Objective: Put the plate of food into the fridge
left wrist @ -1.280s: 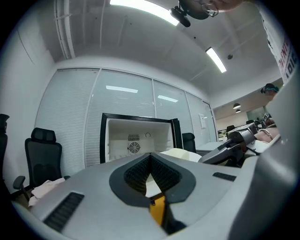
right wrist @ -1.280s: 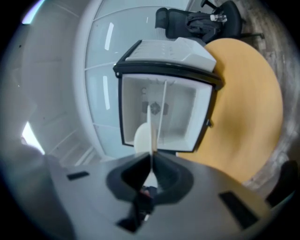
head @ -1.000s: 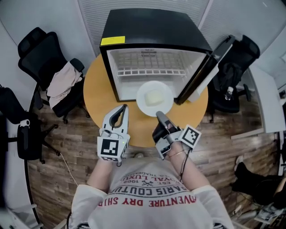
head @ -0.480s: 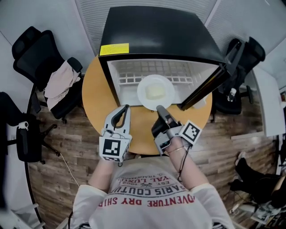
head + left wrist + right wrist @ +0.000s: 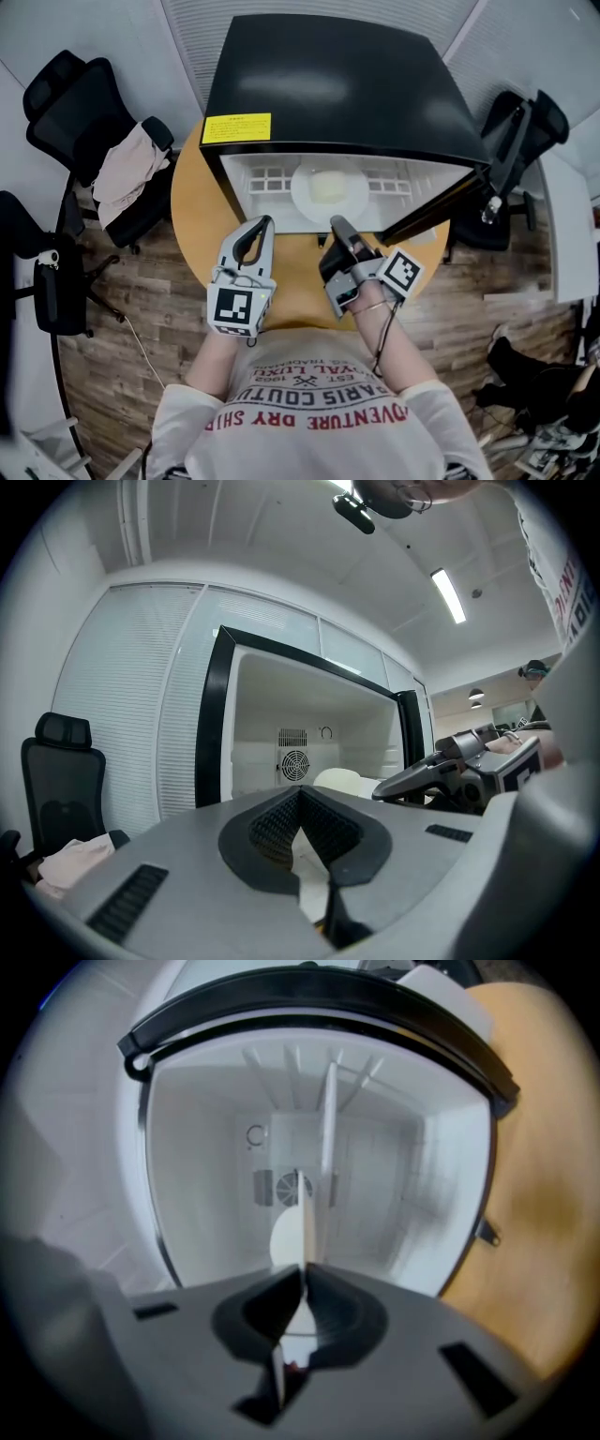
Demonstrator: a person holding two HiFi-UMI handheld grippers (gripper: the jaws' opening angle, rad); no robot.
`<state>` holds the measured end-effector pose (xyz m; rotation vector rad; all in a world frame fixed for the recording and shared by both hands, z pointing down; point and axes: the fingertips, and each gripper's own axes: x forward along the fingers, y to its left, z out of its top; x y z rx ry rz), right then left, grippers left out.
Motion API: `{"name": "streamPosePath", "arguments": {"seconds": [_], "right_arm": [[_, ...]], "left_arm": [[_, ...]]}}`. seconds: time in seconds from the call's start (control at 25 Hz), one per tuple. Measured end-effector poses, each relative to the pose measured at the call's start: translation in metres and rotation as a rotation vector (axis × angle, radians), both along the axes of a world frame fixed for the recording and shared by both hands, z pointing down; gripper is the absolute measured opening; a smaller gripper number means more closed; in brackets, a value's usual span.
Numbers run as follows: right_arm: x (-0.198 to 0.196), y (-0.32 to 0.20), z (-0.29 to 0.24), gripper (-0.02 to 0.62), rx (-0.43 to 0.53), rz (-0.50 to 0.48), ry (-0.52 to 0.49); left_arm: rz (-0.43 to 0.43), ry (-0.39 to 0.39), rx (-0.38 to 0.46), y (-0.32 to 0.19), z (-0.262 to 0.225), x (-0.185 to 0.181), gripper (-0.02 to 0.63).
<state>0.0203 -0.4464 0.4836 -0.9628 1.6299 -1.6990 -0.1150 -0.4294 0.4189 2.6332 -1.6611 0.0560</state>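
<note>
At upper centre the right gripper (image 5: 338, 225) clamps the rim of the plate of food (image 5: 302, 192) inside the fridge (image 5: 337, 84), while the left gripper (image 5: 260, 226) holds its jaws together, empty

White plate (image 5: 304, 191) of pale food (image 5: 327, 187) inside open fridge (image 5: 328, 84).

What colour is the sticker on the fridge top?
Yellow; the sticker shows best in the head view.

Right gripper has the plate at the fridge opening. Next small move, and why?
Probably lower the plate until it rests inside the fridge, before releasing: the right gripper is clamped on its near rim, and the plate is already past the door frame.
</note>
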Motion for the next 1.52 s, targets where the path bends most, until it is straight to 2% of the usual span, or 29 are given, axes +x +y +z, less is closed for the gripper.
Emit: {"name": "streamPosePath", "arguments": {"seconds": [0.68,0.76,0.96,1.2,1.52], "right_arm": [[0.001,-0.04,0.006,0.043,-0.031,0.031,-0.071],[0.002,-0.043,0.007,0.043,-0.027,0.035,-0.053],[0.005,-0.053,0.015,0.109,-0.054,0.053,-0.01],[0.007,-0.059,0.02,0.158,-0.055,0.062,0.008],[0.01,-0.053,0.012,0.173,-0.019,0.058,0.021]], "left_arm": [[0.0,-0.015,-0.03,-0.023,0.018,0.009,0.034],[-0.002,-0.012,-0.038,-0.024,0.019,0.009,0.032],[0.007,-0.022,-0.05,-0.028,0.024,0.01,0.034],[0.02,-0.038,-0.058,-0.029,0.028,0.013,0.034],[0.012,-0.044,-0.053,-0.02,0.023,0.009,0.032]]}}
